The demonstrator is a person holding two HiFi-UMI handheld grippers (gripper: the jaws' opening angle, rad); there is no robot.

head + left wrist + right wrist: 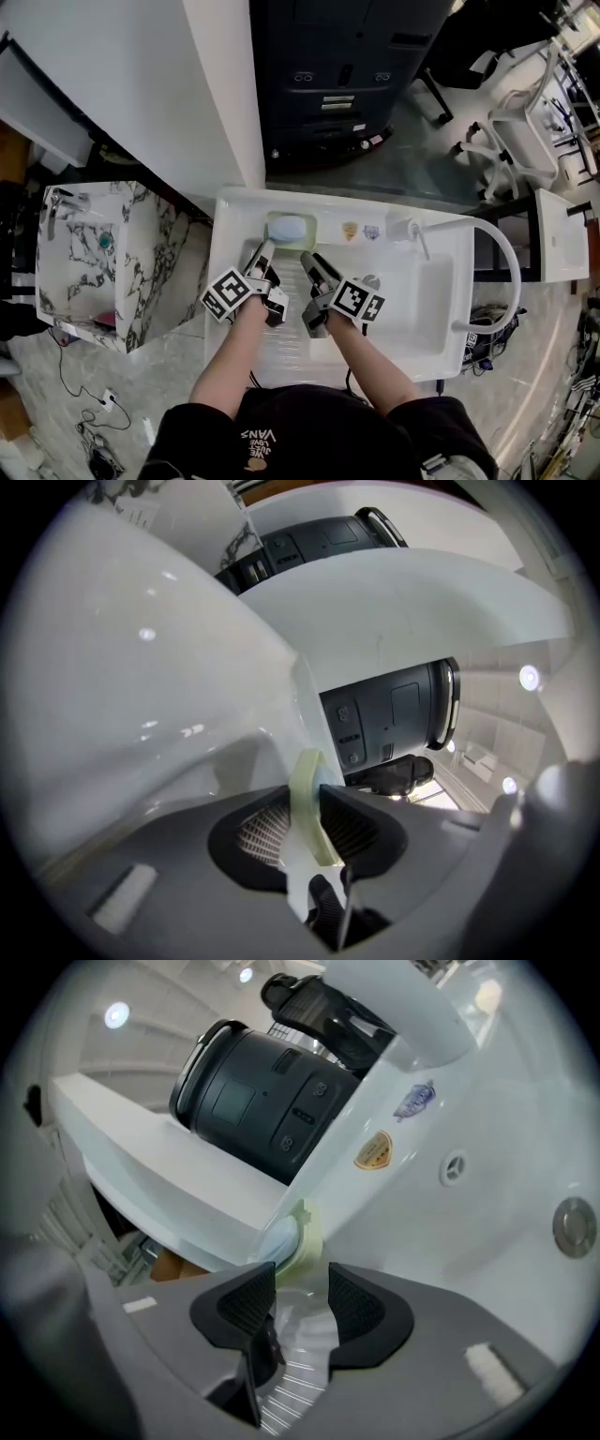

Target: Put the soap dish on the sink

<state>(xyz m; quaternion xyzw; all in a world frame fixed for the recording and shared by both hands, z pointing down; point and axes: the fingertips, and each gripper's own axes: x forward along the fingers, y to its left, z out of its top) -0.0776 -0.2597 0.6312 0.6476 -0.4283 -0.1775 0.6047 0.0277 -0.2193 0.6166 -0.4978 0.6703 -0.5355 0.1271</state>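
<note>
The soap dish [273, 223], with a blue soap [292, 228] in it, was set on the back ledge of the sink [441, 234]. Its rim was pinched between the jaws of the left gripper [265, 249]. The right gripper [309, 258] was spread wide and empty, just short of the dish. Only the left gripper's release was judged to be left.

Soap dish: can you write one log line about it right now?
soap dish: on sink back ledge | left hand-held gripper: shut on its rim | right hand-held gripper: open, empty
</note>
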